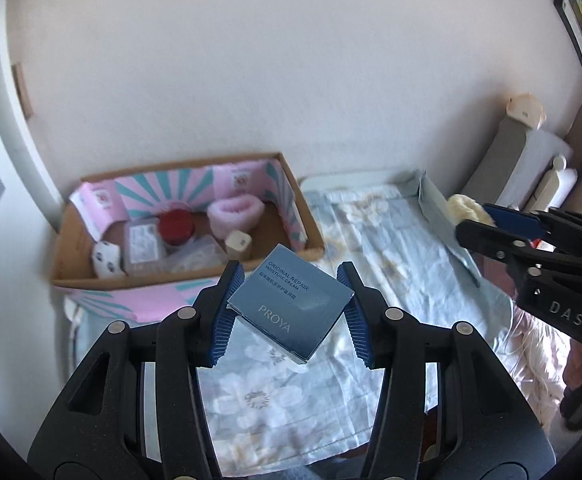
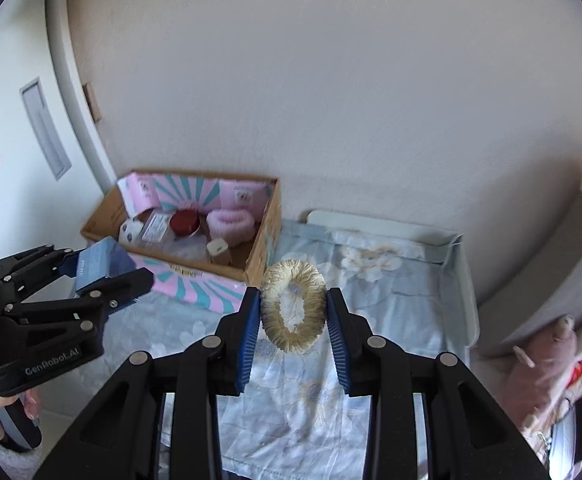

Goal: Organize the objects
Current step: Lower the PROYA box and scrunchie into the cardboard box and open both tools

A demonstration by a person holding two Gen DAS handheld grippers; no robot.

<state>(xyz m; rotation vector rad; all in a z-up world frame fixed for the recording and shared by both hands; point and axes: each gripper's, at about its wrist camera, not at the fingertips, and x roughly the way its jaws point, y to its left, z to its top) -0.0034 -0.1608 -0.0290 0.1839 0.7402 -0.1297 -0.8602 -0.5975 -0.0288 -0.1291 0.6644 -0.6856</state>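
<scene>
Floral bedsheet (image 1: pixel 371 256) lies beneath both claws. Ahead-left, the cardboard box (image 1: pixel 71 248) waits. Left claw (image 1: pixel 291 312) pinches the blue cream carton (image 1: pixel 291 304) cornerwise; it may twist free. Right claw (image 2: pixel 293 320) clamps the fluffy scrunchie (image 2: pixel 293 308).

A grey-blue box (image 1: pixel 291 304) printed with dark and pale lettering is seen between blue ribbed fingers (image 1: pixel 227 312) on black arms. A cream, fuzzy ring (image 2: pixel 293 306) is framed by the other pair of blue fingers (image 2: pixel 337 336). The bed is covered by a pale blue sheet (image 1: pixel 291 392) patterned with white and tan flowers. A brown cardboard box (image 1: pixel 71 256) is lined with pink paper marked by teal rays. Inside it, a red round lid (image 1: pixel 176 227), a pink fluffy band (image 1: pixel 235 212), a small beige block (image 1: pixel 238 244) and a white item with dark spots (image 1: pixel 107 261) are shown. The wall (image 1: pixel 291 80) is off-white.
</scene>
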